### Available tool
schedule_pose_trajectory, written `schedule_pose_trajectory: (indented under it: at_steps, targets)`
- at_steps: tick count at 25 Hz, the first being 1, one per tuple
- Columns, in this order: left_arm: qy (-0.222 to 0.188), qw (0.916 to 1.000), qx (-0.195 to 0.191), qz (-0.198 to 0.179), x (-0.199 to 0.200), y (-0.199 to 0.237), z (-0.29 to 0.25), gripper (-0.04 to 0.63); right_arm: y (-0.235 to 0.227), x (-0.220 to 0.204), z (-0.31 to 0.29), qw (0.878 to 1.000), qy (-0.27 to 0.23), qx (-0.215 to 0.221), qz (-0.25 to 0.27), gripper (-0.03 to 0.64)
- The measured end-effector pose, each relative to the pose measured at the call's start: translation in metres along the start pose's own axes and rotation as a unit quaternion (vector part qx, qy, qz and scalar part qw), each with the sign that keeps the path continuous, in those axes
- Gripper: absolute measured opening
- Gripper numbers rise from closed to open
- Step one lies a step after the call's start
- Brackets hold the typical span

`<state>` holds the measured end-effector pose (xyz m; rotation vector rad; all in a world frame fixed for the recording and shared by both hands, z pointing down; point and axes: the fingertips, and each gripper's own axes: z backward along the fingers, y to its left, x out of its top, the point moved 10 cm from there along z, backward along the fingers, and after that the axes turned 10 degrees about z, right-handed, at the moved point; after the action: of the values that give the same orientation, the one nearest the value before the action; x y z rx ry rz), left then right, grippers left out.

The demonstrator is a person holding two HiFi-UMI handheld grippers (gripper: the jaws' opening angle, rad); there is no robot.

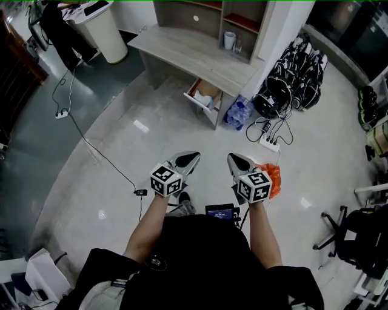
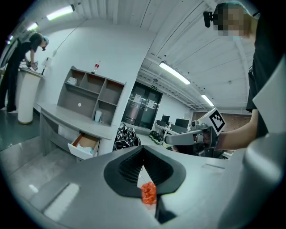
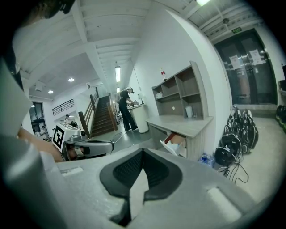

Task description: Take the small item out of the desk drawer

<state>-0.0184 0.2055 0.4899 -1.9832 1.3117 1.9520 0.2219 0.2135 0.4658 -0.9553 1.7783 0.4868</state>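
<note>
While left gripper (image 1: 193,160) and right gripper (image 1: 233,160) sit pressed together, only the latter's view shows stairs (image 3: 102,120).

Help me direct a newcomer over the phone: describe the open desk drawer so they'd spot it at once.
Find the long pale-grey desk with the cubby shelf unit on top. Under its end by the white pillar, a white-fronted drawer juts out beside a pack of water bottles. It is the only drawer pulled open, showing a brown inside.
</note>
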Motion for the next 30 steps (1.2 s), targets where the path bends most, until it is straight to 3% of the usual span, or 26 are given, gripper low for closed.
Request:
schedule_pose_trajectory:
  at_steps: [30]
  targets:
    - [0.036,0.9977,-0.055,0.019,0.043,0.125,0.0,0.002,0.024,0.04,-0.112,0.998,0.024,-0.05,-0.006,0.0]
